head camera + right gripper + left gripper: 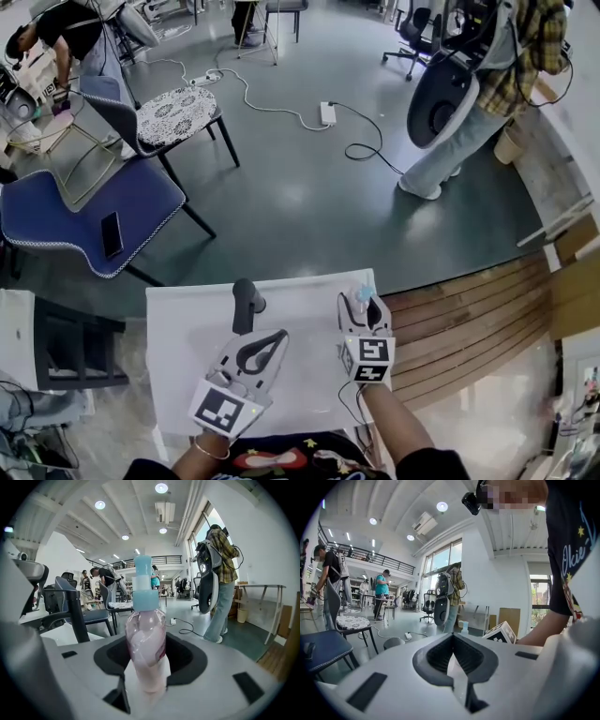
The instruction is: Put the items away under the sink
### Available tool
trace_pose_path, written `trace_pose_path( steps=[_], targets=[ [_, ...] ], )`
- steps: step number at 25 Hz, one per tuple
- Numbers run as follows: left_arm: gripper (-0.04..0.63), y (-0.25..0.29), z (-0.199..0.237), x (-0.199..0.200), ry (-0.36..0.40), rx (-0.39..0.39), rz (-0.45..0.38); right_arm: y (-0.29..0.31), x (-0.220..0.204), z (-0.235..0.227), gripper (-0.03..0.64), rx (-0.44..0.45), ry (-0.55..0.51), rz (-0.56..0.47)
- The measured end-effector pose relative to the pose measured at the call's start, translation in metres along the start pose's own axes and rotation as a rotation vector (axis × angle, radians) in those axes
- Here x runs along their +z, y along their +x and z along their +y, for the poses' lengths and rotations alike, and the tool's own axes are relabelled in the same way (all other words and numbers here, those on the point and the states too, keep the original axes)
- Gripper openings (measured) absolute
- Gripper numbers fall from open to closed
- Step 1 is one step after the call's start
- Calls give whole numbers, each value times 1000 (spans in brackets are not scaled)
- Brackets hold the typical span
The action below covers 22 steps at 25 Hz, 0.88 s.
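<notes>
Bottle (146,639): clear plastic, rounded shoulders, pale pink contents, light-blue cap (143,590). Reddish label patch (162,651) on one side, print illegible. Upright, pinched between right tongs (365,302) at far right corner of smooth white counter (187,337). Left tongs (453,639) pressed together, empty, just behind dark matte cylinder (247,305) standing on same counter.

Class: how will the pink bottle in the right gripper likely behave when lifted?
The pink bottle is tall and narrow, so probably tippy once set down. Its smooth clear plastic looks slippery and may flex under a hard squeeze.
</notes>
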<state>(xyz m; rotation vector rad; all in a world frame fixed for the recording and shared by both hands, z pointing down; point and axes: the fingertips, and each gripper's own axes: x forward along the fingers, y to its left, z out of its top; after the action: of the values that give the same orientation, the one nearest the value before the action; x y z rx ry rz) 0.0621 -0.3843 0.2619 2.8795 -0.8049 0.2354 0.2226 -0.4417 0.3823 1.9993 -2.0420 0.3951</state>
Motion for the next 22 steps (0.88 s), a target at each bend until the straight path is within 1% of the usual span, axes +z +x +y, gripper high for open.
trace_pose_path(
  steps=[9,13,22],
  targets=[
    [8,-2,-5,-1,5,-3,1,-8,-2,0,210,8,3,2],
    [8,-3,-7,-3,-4,-2,5,-12,-5,-3,210,5,3,5],
    [8,-2,-15,-3,10,-10,5,-25,-3,-8,210,10,-5,3]
  ],
)
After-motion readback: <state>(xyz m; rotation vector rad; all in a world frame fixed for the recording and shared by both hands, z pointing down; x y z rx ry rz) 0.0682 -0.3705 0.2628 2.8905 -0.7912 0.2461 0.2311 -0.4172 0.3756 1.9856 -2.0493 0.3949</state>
